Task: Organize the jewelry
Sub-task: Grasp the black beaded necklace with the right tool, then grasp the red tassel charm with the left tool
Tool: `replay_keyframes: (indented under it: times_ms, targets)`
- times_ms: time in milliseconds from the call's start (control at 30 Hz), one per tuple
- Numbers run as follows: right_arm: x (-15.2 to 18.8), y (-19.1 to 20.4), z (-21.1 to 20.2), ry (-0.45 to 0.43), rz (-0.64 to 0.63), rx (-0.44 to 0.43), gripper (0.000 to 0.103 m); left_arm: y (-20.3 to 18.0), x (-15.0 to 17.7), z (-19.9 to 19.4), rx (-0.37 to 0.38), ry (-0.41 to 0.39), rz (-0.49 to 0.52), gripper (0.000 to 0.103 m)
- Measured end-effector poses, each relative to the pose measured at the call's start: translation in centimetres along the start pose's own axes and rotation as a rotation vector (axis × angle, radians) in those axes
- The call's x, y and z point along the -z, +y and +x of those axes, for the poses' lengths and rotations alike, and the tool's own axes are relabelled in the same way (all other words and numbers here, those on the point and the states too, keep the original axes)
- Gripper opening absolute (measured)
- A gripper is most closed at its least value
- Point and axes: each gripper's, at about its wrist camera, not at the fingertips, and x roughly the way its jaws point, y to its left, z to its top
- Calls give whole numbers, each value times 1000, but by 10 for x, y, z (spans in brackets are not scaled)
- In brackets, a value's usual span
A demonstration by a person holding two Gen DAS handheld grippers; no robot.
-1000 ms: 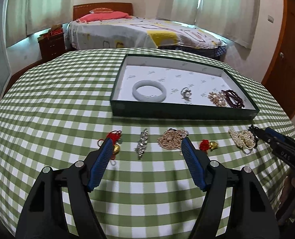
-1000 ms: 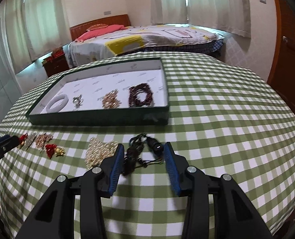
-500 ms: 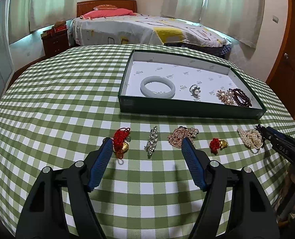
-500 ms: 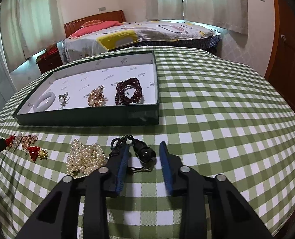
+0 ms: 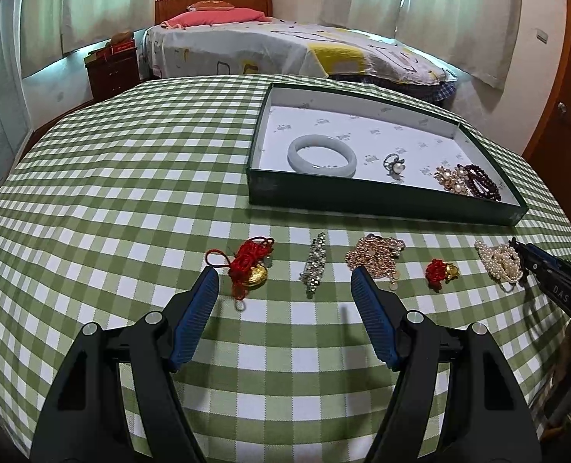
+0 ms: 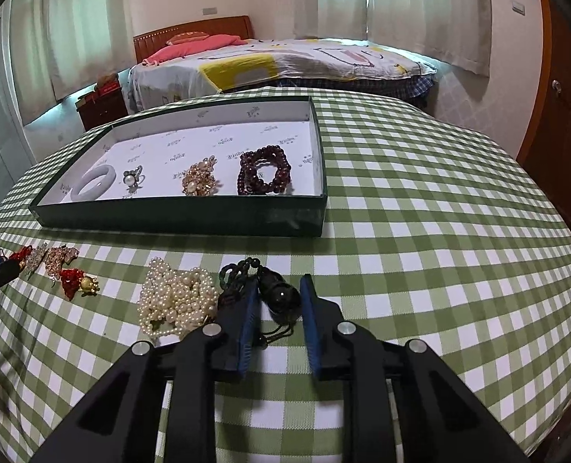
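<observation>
A dark green tray (image 5: 381, 196) (image 6: 177, 218) holds a white bangle (image 5: 322, 149), a pearl ring (image 5: 394, 163), a gold brooch (image 6: 199, 181) and a dark red bead bracelet (image 6: 264, 170). On the cloth in front lie a red-cord gold charm (image 5: 248, 268), a crystal clip (image 5: 315, 262), a rose-gold chain (image 5: 376, 256), a small red charm (image 5: 439, 270) and a pearl pile (image 6: 175, 297). My left gripper (image 5: 285, 285) is open above the cloth near the clip. My right gripper (image 6: 277, 293) has its jaws narrowed around a black bead necklace (image 6: 275, 293), still with a gap.
The round table wears a green checked cloth (image 5: 131, 177). A bed (image 5: 285, 50) and a nightstand (image 5: 112, 65) stand behind it. A wooden door (image 6: 563, 123) is at the right. The right gripper's tip shows in the left wrist view (image 5: 547, 270).
My right gripper has moved forward and narrowed its jaws around the black bead necklace. My left gripper has drawn back and shifted left, still open.
</observation>
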Motion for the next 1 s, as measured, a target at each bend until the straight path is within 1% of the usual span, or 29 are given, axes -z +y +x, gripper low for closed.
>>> replay_keyframes:
  times_ms: [267, 367, 467, 500, 600, 633, 667, 733, 767, 800, 833, 1000]
  targets:
    - [1, -2, -1, -10, 2, -6, 23, 22, -5, 3, -37, 1, -51, 69]
    - [3, -1, -1, -12, 0, -6, 23, 27, -6, 8, -39, 12, -61, 69]
    - [3, -1, -1, -13, 0, -6, 23, 29, -7, 14, -37, 23, -59, 65]
    - [3, -1, -1, -14, -1, -6, 23, 30, -7, 16, -33, 30, -59, 60]
    - [2, -1, -1, -15, -2, -5, 23, 30, -9, 20, -27, 33, -51, 56]
    - [2, -1, -2, -16, -3, -4, 23, 30, -9, 21, -20, 32, -47, 50]
    - [2, -1, -2, -15, -3, -4, 23, 29, -10, 21, -15, 31, -43, 47]
    - [3, -1, -2, -16, -3, -4, 23, 29, -10, 20, -5, 31, -37, 33]
    - [3, -1, -2, -16, -2, -4, 23, 29, -10, 20, 15, 30, -35, 29]
    - [3, -1, -2, -17, -1, -5, 23, 29, -10, 20, 51, 31, -42, 19]
    - [3, -2, -2, -20, 0, -4, 23, 28, -10, 21, 61, 31, -48, 19]
    - [4, -3, -3, -30, 6, -9, 23, 25, -8, 19, 64, 27, -39, 19]
